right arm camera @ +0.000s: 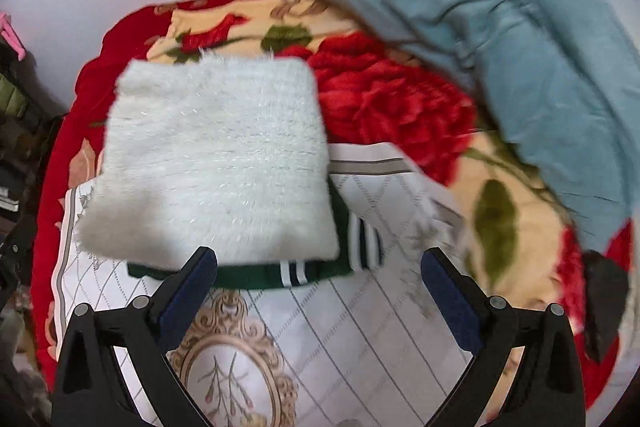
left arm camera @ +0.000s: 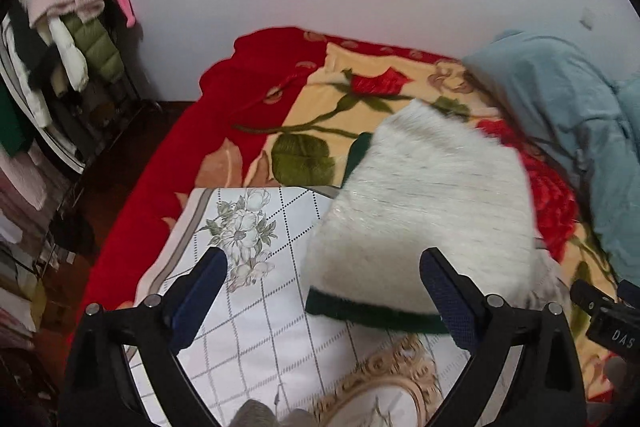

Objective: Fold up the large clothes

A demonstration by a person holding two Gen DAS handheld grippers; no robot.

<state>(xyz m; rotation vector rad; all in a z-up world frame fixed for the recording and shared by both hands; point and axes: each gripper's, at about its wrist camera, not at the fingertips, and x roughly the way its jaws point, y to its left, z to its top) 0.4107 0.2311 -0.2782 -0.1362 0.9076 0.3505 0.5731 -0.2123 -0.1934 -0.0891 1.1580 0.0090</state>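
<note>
A fluffy white sweater (left arm camera: 428,211) with dark green trim lies folded into a square on a white patterned cloth (left arm camera: 256,291) on the bed. It also shows in the right wrist view (right arm camera: 216,163), with green and white striped cuffs (right arm camera: 360,239) at its near right corner. My left gripper (left arm camera: 324,303) is open and empty, just short of the sweater's near edge. My right gripper (right arm camera: 318,295) is open and empty, just short of the green hem (right arm camera: 248,273). Its body shows at the right edge of the left wrist view (left arm camera: 608,311).
The bed carries a red and cream rose blanket (left arm camera: 320,107). A light blue garment (right arm camera: 520,59) is heaped at the back right. A clothes rack (left arm camera: 64,39) with hanging coats stands left, beside dark floor. A white wall is behind the bed.
</note>
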